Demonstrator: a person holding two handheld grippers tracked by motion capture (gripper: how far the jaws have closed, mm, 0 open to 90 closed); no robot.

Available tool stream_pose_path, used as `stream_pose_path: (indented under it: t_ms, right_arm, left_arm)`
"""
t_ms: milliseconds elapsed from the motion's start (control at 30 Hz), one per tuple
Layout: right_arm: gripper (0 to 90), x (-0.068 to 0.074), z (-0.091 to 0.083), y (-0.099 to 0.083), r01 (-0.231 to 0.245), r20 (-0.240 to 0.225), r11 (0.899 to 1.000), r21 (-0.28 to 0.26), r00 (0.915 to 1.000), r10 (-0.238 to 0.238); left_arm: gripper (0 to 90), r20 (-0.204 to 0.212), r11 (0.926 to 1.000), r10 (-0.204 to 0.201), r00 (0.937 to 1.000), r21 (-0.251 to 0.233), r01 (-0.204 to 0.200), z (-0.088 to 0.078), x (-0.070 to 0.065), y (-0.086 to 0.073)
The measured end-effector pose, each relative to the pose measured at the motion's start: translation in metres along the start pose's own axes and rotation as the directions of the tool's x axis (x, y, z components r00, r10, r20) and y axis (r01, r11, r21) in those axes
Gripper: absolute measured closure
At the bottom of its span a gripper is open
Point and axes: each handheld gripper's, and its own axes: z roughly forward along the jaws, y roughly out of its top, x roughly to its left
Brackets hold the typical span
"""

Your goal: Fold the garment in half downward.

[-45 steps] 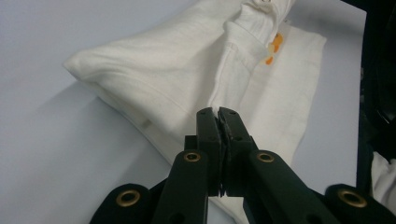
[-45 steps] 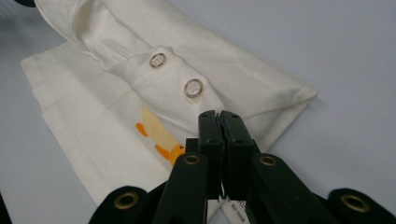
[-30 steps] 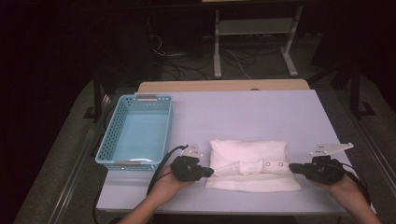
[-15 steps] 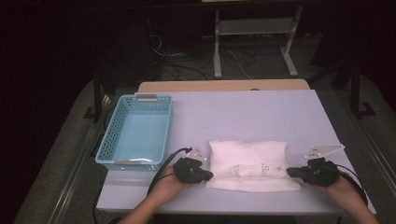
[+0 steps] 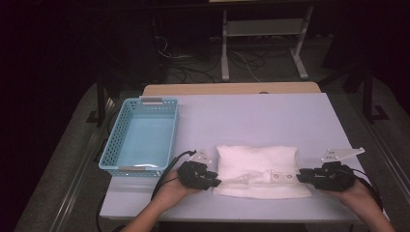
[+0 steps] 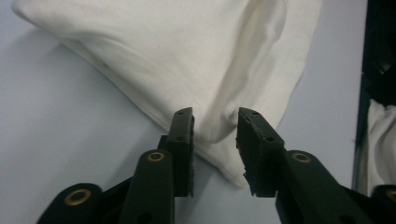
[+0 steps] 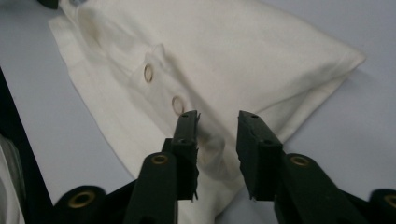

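Folded white garment (image 5: 258, 170): soft matt cloth, ring snaps of dull metal. Basket (image 5: 121, 145): light blue latticed plastic. Table (image 5: 261, 121): smooth, matt pale lavender top. Gripper pads (image 6: 183, 140): black, matt, ridged.

folded white garment (image 5: 258, 169) lying flat on table.

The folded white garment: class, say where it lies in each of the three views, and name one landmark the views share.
High view: folded white garment lies at the table's near edge, between the two hands.
Left gripper view: it spreads across the top, a fold reaching between the open jaws.
Right gripper view: it spreads across the upper middle, its snaps just above the jaws.
Shared landmark: the pale table top.
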Motion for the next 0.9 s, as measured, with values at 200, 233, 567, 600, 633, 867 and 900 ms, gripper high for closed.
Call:
stream_pose_path:
  t_ms: [200, 233, 567, 600, 633, 867, 900]
  right_arm:
    - [64.4, -0.001, -0.004, 0.005, -0.026, -0.013, 0.997, -0.067, 0.9996, 0.025]
    - [68.3, -0.001, -0.003, 0.005, -0.024, -0.014, 0.998, -0.065, 0.9996, 0.024]
    - [80.1, 0.003, 0.010, 0.011, 0.011, -0.030, 1.000, -0.026, 0.9995, -0.012]
    - [78.4, 0.003, 0.012, 0.011, 0.016, -0.028, 0.999, -0.028, 0.9995, -0.017]
    - [76.9, 0.003, 0.013, 0.012, 0.012, -0.029, 1.000, -0.026, 0.9995, -0.013]
    - [65.2, 0.005, 0.020, 0.017, 0.015, -0.026, 0.999, -0.032, 0.9995, -0.015]
    - [61.9, 0.005, 0.021, 0.018, 0.016, -0.025, 0.999, -0.035, 0.9996, -0.017]
  left_arm:
    - [60.4, -0.004, 0.9990, -0.013, 0.9999, -0.042, 0.012, -0.005, 0.001, 0.003]
    - [62.9, -0.003, 0.9989, -0.014, 0.9999, -0.044, 0.014, -0.005, 0.001, 0.003]
    - [85.6, -0.015, 0.9972, 0.004, 0.9999, -0.075, -0.005, -0.001, -0.001, 0.017]
    - [85.0, -0.015, 0.9967, 0.002, 0.9999, -0.081, -0.003, 0.000, 0.000, 0.019]
    - [84.3, -0.018, 0.9964, 0.001, 0.9998, -0.085, -0.003, 0.000, 0.001, 0.022]
    - [80.8, -0.054, 0.9933, 0.005, 0.9985, -0.115, -0.011, 0.003, 0.012, 0.038]
    - [77.6, -0.066, 0.9927, 0.004, 0.9978, -0.120, -0.012, 0.003, 0.014, 0.040]
